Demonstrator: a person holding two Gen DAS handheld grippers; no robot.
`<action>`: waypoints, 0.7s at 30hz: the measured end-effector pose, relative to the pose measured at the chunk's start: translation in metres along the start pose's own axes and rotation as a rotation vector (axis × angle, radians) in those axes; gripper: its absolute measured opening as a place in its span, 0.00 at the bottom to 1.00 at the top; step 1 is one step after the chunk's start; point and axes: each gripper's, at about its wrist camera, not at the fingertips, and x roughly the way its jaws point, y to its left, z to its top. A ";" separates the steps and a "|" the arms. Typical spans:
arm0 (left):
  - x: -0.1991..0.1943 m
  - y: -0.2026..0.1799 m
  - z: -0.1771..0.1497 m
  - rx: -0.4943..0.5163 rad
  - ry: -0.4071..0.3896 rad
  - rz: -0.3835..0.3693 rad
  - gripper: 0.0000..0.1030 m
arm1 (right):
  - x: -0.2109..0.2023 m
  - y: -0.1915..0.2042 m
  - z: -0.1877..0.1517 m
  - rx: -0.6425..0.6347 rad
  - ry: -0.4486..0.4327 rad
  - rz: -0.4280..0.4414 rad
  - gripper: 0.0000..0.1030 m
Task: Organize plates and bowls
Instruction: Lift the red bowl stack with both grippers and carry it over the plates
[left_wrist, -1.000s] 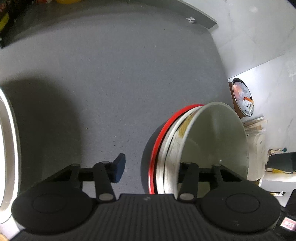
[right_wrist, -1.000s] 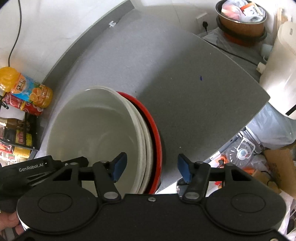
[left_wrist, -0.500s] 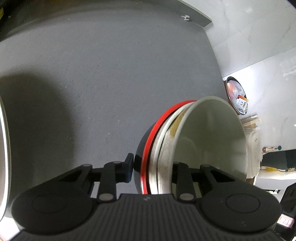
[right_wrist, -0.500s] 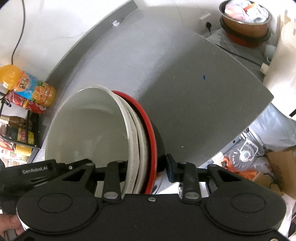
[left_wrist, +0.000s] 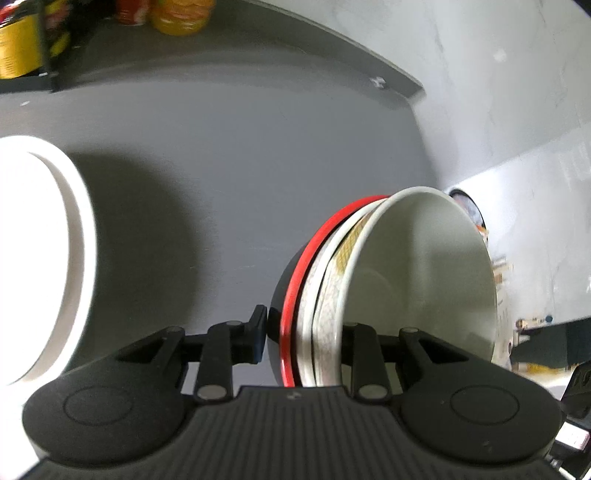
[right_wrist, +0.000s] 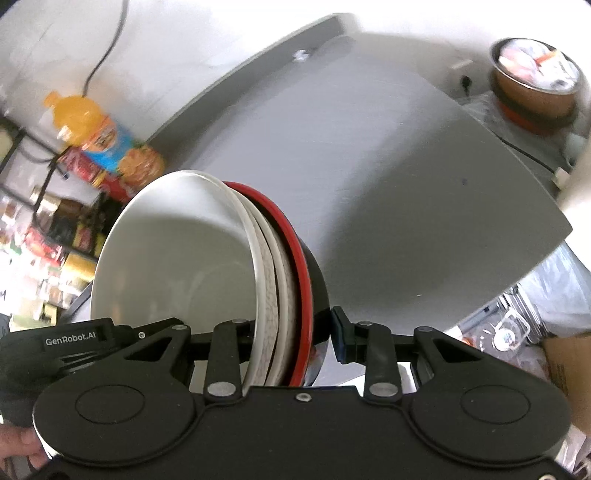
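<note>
"GenRobot.AI" on left tongs (right_wrist: 70, 345)

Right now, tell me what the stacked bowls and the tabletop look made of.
White bowl: probably glazed ceramic, smooth with soft sheen. Red-rimmed bowl: glossy black outside, perhaps lacquered plastic or melamine; hard to tell. Tabletop: matte grey, faintly speckled, possibly laminate.

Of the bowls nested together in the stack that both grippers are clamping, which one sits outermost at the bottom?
The red-rimmed bowl with the black outside; the plain white bowl is innermost, and the patterned bowl lies between them.
</note>
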 end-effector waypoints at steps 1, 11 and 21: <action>-0.005 0.003 -0.002 -0.013 -0.010 0.004 0.25 | -0.001 0.004 -0.002 -0.014 0.002 0.006 0.30; -0.055 0.049 -0.028 -0.143 -0.100 0.050 0.25 | -0.001 0.057 -0.023 -0.158 0.065 0.081 0.30; -0.090 0.096 -0.036 -0.241 -0.158 0.082 0.25 | 0.011 0.113 -0.039 -0.260 0.115 0.128 0.30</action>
